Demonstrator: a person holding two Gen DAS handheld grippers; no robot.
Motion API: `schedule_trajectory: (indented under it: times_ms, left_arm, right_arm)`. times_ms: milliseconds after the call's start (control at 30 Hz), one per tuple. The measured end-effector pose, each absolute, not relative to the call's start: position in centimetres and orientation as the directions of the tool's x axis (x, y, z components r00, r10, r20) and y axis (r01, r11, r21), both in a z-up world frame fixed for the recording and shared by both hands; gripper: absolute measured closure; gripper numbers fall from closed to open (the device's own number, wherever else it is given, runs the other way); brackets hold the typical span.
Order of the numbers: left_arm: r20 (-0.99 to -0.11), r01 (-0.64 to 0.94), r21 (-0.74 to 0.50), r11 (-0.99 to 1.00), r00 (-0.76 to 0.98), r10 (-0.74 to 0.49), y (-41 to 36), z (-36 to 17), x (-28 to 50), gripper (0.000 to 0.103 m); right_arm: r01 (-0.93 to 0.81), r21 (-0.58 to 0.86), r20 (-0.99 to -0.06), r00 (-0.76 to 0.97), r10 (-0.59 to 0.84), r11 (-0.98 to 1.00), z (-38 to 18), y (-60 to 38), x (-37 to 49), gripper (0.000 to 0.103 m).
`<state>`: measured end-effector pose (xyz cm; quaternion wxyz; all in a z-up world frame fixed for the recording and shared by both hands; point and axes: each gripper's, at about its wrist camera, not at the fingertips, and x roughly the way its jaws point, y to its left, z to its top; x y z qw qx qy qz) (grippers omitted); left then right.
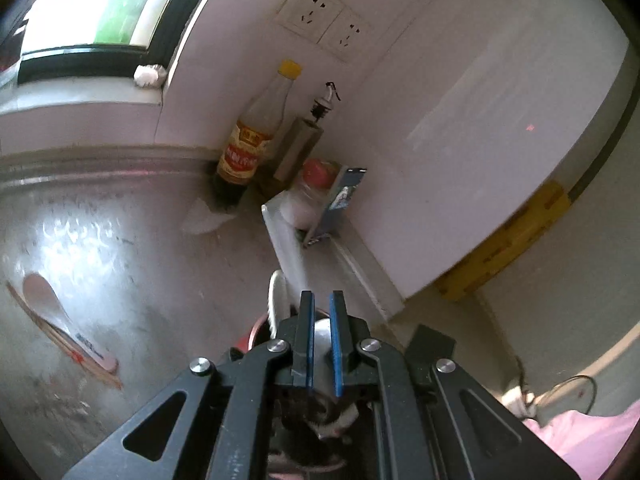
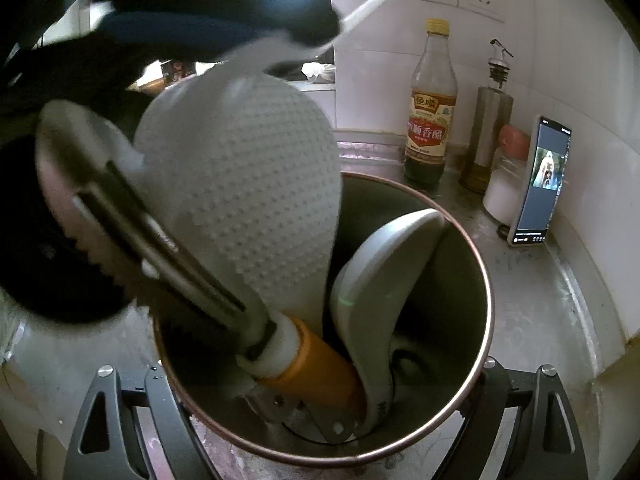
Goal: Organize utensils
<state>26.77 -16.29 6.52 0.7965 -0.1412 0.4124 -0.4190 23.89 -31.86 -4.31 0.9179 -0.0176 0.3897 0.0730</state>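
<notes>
The stained steel counter (image 1: 132, 240) runs to its back corner, where a yellow-capped vinegar bottle (image 1: 250, 140) stands. The round metal utensil holder with a copper-coloured rim (image 2: 486, 300) sits between the fingers of the right claw (image 2: 328, 408), which grips it by its sides. Inside lean a white dimpled rice paddle with an orange handle (image 2: 248, 184), a white ceramic soup spoon (image 2: 384, 276) and steel tongs (image 2: 160, 248). The left claw (image 1: 322, 300) pinches a thin white utensil handle (image 1: 290, 248) above the holder. On the counter's left part, well apart from both claws, lie a white plastic spoon (image 1: 52, 312) and wooden chopsticks (image 1: 60, 336).
</notes>
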Motion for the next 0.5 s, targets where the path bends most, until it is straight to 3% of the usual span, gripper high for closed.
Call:
schedule_trajectory:
  times_ms: [433, 500]
  left_arm:
    - [-0.520, 0.518, -0.562, 0.645, 0.385, -0.763, -13.6, 7.8, 25.4, 0.091]
    - [-0.514, 0.502, -0.558, 0.661, 0.417, -0.750, -12.6, 8.2, 25.4, 0.078]
  right_arm:
    - [-0.156, 0.026, -0.718, 0.684, 0.127, 0.987, -4.5, -32.0, 24.1, 0.012]
    - [-0.156, 0.026, -0.718, 0.684, 0.127, 0.987, -4.5, -31.9, 24.2, 0.012]
